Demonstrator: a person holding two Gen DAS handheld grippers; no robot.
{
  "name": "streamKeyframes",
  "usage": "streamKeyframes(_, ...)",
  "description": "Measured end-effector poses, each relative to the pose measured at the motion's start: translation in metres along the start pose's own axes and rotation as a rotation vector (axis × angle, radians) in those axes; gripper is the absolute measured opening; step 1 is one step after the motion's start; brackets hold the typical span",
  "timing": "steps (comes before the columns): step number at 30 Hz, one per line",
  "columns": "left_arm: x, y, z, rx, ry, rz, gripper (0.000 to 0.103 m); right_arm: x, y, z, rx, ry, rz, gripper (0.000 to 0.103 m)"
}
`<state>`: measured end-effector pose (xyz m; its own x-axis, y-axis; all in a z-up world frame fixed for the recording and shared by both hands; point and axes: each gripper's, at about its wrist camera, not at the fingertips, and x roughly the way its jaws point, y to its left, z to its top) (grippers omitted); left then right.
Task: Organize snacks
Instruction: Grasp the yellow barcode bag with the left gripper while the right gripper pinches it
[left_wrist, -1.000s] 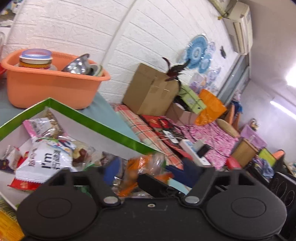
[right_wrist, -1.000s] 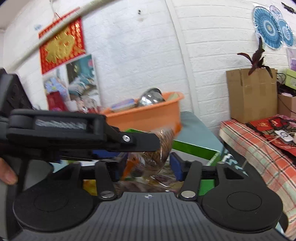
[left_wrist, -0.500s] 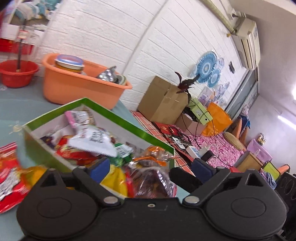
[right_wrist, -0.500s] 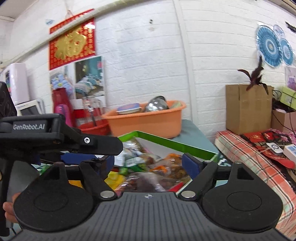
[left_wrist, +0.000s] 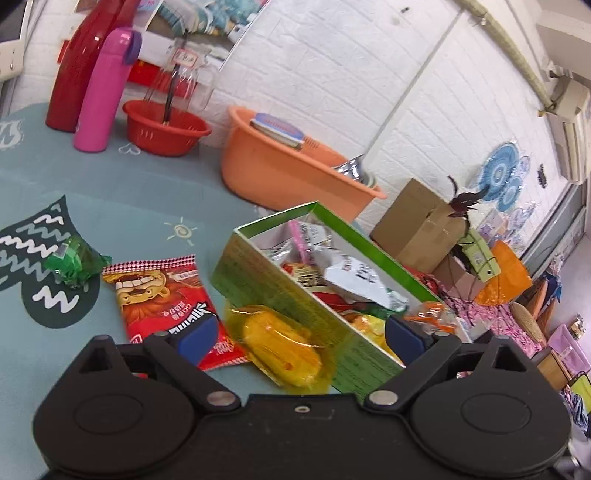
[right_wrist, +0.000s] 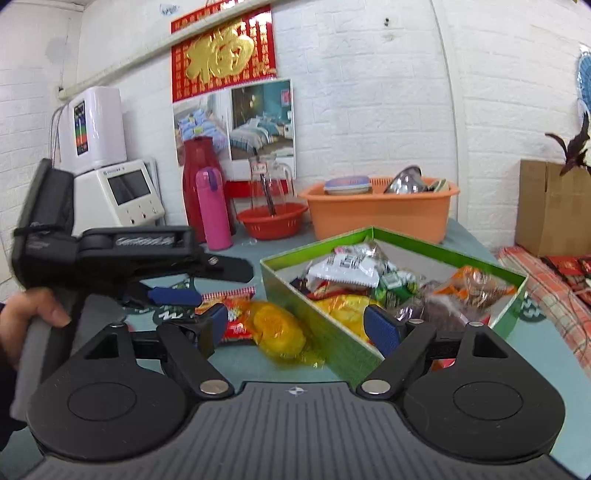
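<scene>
With both claws seen spread wide and empty, the left gripper (left_wrist: 299, 334) was best lowered squarely over the yellow snack packet (left_wrist: 282, 347) lying just ahead between its fingers, beside the green box (left_wrist: 280, 280), and closed gently, the red packet (left_wrist: 162, 291) being avoided.

Green open-topped box (left_wrist: 280, 291), heaped with mixed snack packets, its near corner lying between the spread fingers (left_wrist: 194, 338) of the left gripper. Yellow transparent-wrapped snack (left_wrist: 282, 349) flat on the table between those fingers, touching the box wall. Red printed packet (left_wrist: 166, 295) flat, partly under the left finger. Green wrapped sweet (left_wrist: 72, 260) well beyond, to the left.
</scene>
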<state>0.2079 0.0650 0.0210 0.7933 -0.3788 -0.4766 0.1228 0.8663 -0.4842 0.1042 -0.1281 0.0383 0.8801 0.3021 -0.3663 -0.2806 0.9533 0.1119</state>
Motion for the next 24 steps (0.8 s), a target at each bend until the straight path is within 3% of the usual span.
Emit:
streamKeyframes(5, 0.039, 0.013, 0.005, -0.058, 0.054, 0.019, 0.103, 0.000, -0.002, -0.013, 0.004, 0.049, -0.018, 0.103)
streamKeyframes(6, 0.045, 0.014, 0.004, -0.059, 0.057, 0.025, 0.093, 0.000, -0.003, -0.016, 0.005, 0.057, -0.023, 0.103)
streamKeyframes(7, 0.047, 0.016, 0.003, -0.063, 0.048, 0.017, 0.089, 0.000, -0.004, -0.017, 0.010, 0.064, -0.027, 0.103)
streamKeyframes(8, 0.046, 0.019, 0.002, -0.072, 0.047, 0.012, 0.079, 0.000, -0.004, -0.020, 0.016, 0.071, -0.029, 0.103)
streamKeyframes(9, 0.047, 0.020, 0.000, -0.059, 0.076, 0.021, 0.025, 0.001, -0.005, -0.021, 0.021, 0.077, -0.030, 0.103)
streamKeyframes(10, 0.047, 0.022, -0.004, -0.037, 0.102, -0.009, 0.025, 0.001, -0.005, -0.023, 0.025, 0.083, -0.027, 0.103)
streamKeyframes(18, -0.007, 0.016, -0.048, 0.005, 0.177, -0.146, 0.026, 0.005, 0.004, -0.043, 0.026, 0.145, 0.024, 0.103)
streamKeyframes(20, -0.025, 0.017, -0.061, -0.007, 0.183, -0.165, 0.031, 0.003, 0.006, -0.049, 0.016, 0.161, 0.043, 0.103)
streamKeyframes(21, -0.036, 0.018, -0.066, -0.024, 0.169, -0.158, 0.050, 0.001, 0.007, -0.053, 0.010, 0.169, 0.051, 0.103)
streamKeyframes(22, -0.045, 0.021, -0.070, -0.054, 0.148, -0.152, 0.088, 0.000, 0.008, -0.055, 0.004, 0.175, 0.060, 0.103)
streamKeyframes(23, -0.056, 0.024, -0.075, -0.092, 0.122, -0.148, 0.101, 0.000, 0.008, -0.057, -0.003, 0.178, 0.073, 0.103)
streamKeyframes(24, -0.066, 0.027, -0.079, -0.128, 0.093, -0.147, 0.103, 0.000, 0.010, -0.059, -0.011, 0.180, 0.086, 0.103)
